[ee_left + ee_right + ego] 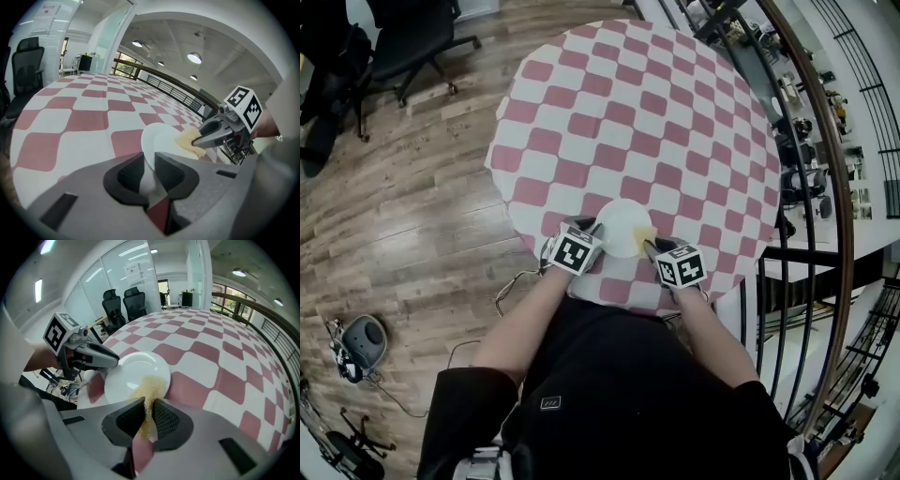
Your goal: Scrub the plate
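A white plate [622, 228] lies at the near edge of the round checkered table [637, 103]. My left gripper [590, 231] is shut on the plate's near-left rim [149, 165], pinching it between the jaws. My right gripper [648, 246] is shut on a yellow sponge [149, 392], whose front end rests on the plate [133, 373]. In the left gripper view the sponge [190, 140] sits on the plate's right side under the right gripper's fingers [213, 133]. The left gripper's fingers [96, 357] reach the plate's left rim in the right gripper view.
The table carries a red and white checkered cloth [84, 117]. A metal railing [811, 178] runs along its right side. Black office chairs [403, 47] stand on the wooden floor at the far left, and cables and a grey device [364, 342] lie on the floor.
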The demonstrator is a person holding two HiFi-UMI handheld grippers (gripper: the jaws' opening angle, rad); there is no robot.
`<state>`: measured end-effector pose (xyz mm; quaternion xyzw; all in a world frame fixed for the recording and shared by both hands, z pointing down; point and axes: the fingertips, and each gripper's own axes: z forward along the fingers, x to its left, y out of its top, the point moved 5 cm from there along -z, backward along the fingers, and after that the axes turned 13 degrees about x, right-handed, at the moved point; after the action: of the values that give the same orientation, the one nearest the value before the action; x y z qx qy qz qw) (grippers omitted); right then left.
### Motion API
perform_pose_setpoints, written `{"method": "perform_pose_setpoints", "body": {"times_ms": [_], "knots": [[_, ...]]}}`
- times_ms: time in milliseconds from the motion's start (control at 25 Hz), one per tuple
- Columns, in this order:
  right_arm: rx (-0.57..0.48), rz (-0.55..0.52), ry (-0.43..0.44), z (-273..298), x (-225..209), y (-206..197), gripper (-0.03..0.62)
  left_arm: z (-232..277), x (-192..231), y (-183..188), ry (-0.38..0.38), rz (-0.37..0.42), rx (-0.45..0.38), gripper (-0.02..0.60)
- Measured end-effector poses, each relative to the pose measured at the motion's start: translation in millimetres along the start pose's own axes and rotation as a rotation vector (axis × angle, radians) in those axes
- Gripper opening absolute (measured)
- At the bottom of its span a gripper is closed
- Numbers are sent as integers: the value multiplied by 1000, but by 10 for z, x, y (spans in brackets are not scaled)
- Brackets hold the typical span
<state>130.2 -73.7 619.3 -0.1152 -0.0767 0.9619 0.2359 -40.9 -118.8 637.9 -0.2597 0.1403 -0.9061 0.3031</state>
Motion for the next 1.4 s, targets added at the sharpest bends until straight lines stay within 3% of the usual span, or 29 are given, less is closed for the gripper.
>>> {"method": "perform_pose_setpoints", "body": {"times_ms": [160,240,400,680,840,1000,1400], "knots": [[-1,68,-84,-137,-343,-219,52,0,25,-12,31,13,-23,75],[-39,137,-86,-278,-533,-392,52,-49,7,-18,55,5,-31,71],[-161,201,-30,-566,-679,-616,52,-323,-29,8,152,16,-81,57],[-422,190,110,-1098,-566,-782,52,-817,-321,-61,273,-86,-200,52],[-525,158,190,-1352,-421,-970,52,-1054,-784,-196,285,-150,-295,50],[-609,126,250,-1631,-374,-1134,52,-1132,-1310,-322,284,-149,-336,46],[-818,23,231,-2440,-349,-1301,51,-1490,-2284,-19,255,-39,-480,43]]}}
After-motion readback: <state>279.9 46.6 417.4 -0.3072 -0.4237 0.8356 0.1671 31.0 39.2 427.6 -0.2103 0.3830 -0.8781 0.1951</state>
